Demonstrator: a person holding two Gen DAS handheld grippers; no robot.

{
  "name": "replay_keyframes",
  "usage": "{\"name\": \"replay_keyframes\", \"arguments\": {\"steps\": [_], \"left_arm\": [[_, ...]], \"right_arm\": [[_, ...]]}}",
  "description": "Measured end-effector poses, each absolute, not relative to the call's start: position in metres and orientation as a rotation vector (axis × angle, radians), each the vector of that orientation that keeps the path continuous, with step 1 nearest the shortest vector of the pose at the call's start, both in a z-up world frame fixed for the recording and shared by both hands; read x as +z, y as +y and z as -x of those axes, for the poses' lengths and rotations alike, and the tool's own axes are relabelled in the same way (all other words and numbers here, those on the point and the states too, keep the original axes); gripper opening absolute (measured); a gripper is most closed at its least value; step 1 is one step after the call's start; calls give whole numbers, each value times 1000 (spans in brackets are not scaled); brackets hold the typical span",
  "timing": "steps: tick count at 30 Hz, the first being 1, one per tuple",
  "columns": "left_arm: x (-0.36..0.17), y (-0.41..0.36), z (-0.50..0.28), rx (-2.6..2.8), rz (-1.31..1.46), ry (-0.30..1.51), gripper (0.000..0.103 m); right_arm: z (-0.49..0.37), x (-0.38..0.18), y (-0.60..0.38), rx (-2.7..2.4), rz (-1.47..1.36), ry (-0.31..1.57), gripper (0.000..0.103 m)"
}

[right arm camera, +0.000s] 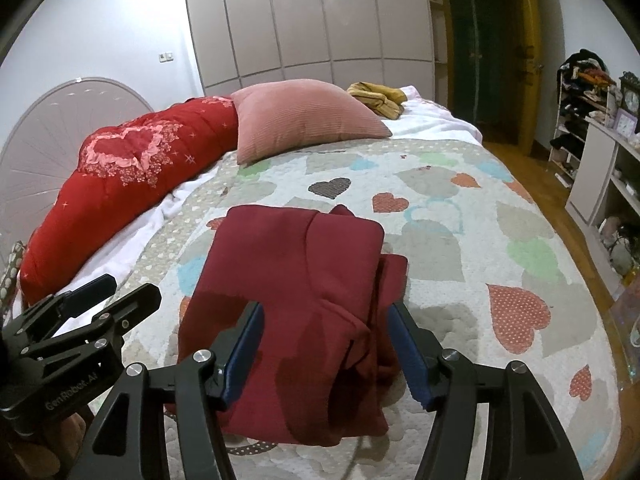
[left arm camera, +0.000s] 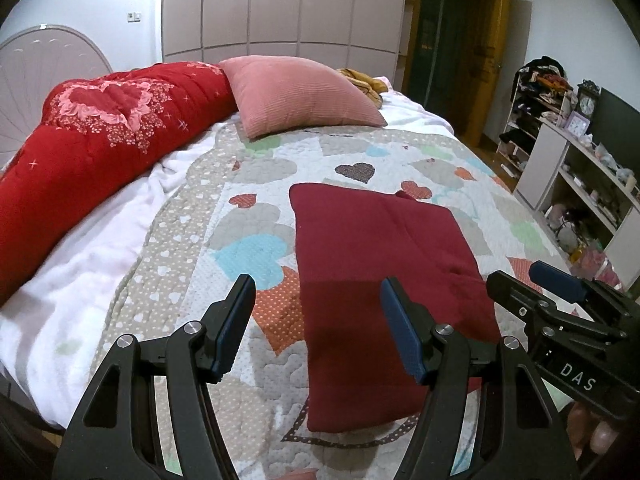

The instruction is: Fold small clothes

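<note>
A dark red garment (left arm camera: 380, 264) lies folded into a rough rectangle on the heart-patterned quilt (left arm camera: 248, 200); it also shows in the right wrist view (right arm camera: 292, 276), with a folded sleeve along its right side. My left gripper (left arm camera: 318, 312) is open and empty, above the garment's near left edge. My right gripper (right arm camera: 326, 344) is open and empty, over the garment's near end. The right gripper shows at the right of the left wrist view (left arm camera: 532, 280), and the left gripper at the left of the right wrist view (right arm camera: 120, 288).
A pink pillow (right arm camera: 304, 120) and a red quilted duvet (right arm camera: 128, 172) lie at the back left of the bed. A yellow garment (right arm camera: 378, 98) lies at the far end. White shelves (left arm camera: 580, 184) with clutter stand to the right, across a wooden floor.
</note>
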State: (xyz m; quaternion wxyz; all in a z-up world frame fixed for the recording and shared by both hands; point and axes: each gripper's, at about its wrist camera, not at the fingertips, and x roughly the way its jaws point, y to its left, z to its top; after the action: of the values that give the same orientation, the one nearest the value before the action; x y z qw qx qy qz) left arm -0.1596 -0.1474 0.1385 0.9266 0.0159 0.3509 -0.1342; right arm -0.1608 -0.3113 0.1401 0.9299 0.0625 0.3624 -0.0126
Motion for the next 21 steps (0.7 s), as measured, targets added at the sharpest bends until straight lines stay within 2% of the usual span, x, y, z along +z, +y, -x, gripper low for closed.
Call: {"name": "replay_keyframes", "arguments": {"steps": [21], "left_arm": [[133,-151,158,-278,-41,731,65]], "right_arm": [[155,134,-310,-17,-146,761,62]]}}
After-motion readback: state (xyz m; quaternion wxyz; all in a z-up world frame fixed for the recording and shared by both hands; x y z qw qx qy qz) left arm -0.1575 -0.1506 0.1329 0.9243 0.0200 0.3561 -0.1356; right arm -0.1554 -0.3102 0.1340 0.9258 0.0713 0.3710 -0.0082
